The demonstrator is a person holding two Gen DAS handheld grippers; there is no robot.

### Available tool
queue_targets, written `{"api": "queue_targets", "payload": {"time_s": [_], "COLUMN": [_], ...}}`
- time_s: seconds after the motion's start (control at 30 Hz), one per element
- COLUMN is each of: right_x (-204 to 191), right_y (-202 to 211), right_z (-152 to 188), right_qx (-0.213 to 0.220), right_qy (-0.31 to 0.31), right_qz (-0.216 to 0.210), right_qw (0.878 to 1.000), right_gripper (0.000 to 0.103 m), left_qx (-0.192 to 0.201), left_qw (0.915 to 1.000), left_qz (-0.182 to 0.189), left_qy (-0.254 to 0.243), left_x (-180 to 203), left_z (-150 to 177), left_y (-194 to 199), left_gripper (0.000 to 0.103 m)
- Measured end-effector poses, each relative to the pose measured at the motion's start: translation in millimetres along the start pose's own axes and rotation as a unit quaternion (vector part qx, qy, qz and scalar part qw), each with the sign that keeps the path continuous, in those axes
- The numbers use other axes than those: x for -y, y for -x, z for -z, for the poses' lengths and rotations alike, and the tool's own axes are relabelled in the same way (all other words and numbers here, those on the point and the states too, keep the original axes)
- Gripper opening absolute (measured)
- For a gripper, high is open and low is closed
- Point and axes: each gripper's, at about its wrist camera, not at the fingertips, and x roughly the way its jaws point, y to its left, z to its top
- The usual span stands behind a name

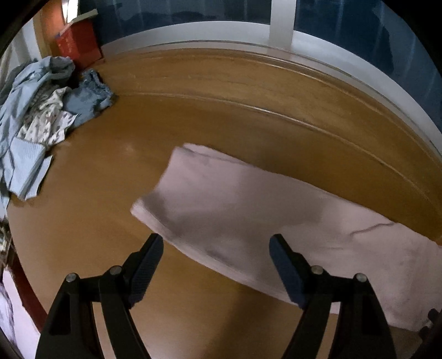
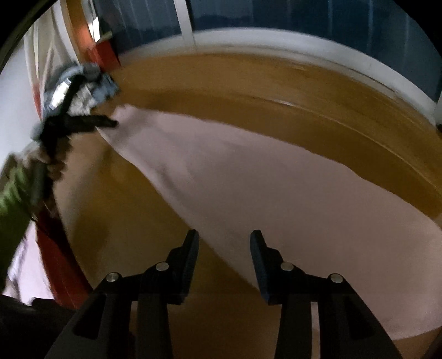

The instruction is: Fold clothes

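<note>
A pale pink cloth [image 1: 248, 210] lay flat on a smooth brown wooden table [image 1: 193, 124], folded into a long band that ran from the middle of the table toward the right. Its left end was squared off, with stacked layers showing at the edge, and soft grey shadows and one thin dark crease marked its matte surface. The picture was blurred there, so the weave could not be made out.

The left gripper [image 1: 215, 262] hovered over the cloth's near edge with its jaws spread wide and nothing between them. Its fingers [image 1: 146, 265] were black plastic arms with silver pivot pins, tipped with dark ribbed pads. The left pad stood over bare wood, the right pad over the cloth.

The right gripper [image 2: 224, 262] also stood with jaws apart and empty, just above the cloth [image 2: 276, 193], which in this view tapered away to a narrow far end at the upper left. The left gripper [image 2: 83, 121] showed there as a dark blurred shape near that far end; from this view its grip could not be told. A green sleeve [image 2: 13, 198] showed behind it.

At the table's far left corner sat a rumpled pile [image 1: 41, 110] of garments: light blue fabric, a ribbed blue piece and a white one with a grey print. A red box [image 1: 80, 44] stood behind the pile. A white window frame [image 1: 281, 19] curved along the table's far edge, with dark blue glass beyond.
</note>
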Motion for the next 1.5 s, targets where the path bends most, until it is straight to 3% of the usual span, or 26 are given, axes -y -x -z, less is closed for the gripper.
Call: {"api": "queue_targets", "payload": {"time_s": [0.1, 0.33, 0.47, 0.7, 0.87, 1.0, 1.1, 1.23, 1.37, 1.5], "right_x": [-28, -97, -112, -117, -162, -195, -215, -224, -241, -265], "right_y": [-13, -94, -137, -137, -126, -154, -178, -186, -184, -177], "right_z": [-13, -77, -98, -93, -105, -127, -141, -135, -127, -111], "right_qx": [0.014, 0.064, 0.053, 0.046, 0.114, 0.090, 0.069, 0.068, 0.066, 0.049], "right_qy": [-0.004, -0.057, -0.090, -0.068, -0.056, -0.030, -0.017, -0.076, -0.146, -0.152], "right_qz": [0.006, 0.014, 0.028, 0.081, 0.028, 0.025, 0.034, 0.086, 0.138, 0.191], "right_qw": [1.000, 0.996, 0.994, 0.993, 0.992, 0.995, 0.997, 0.991, 0.977, 0.968], "right_gripper": [0.039, 0.039, 0.039, 0.043, 0.044, 0.044, 0.044, 0.045, 0.049, 0.049], "left_qx": [0.003, -0.015, -0.020, -0.024, -0.019, -0.010, 0.003, 0.021, 0.029, 0.029], "left_qw": [0.9997, 0.9938, 0.9889, 0.9834, 0.9788, 0.9696, 0.9508, 0.9173, 0.8588, 0.7974], "left_qz": [0.019, 0.081, 0.092, 0.110, 0.117, 0.141, 0.173, 0.214, 0.250, 0.276], "left_qy": [-0.018, -0.075, -0.115, -0.143, -0.167, -0.200, -0.257, -0.335, -0.446, -0.536], "left_x": [-10, -43, -58, -87, -97, -105, -99, -89, -78, -79], "left_z": [-13, -35, -39, -46, -57, -74, -85, -99, -84, -63], "left_y": [-10, -52, -62, -66, -56, -52, -53, -55, -53, -49], "left_gripper": [0.078, 0.078, 0.079, 0.079, 0.078, 0.078, 0.078, 0.078, 0.077, 0.077]}}
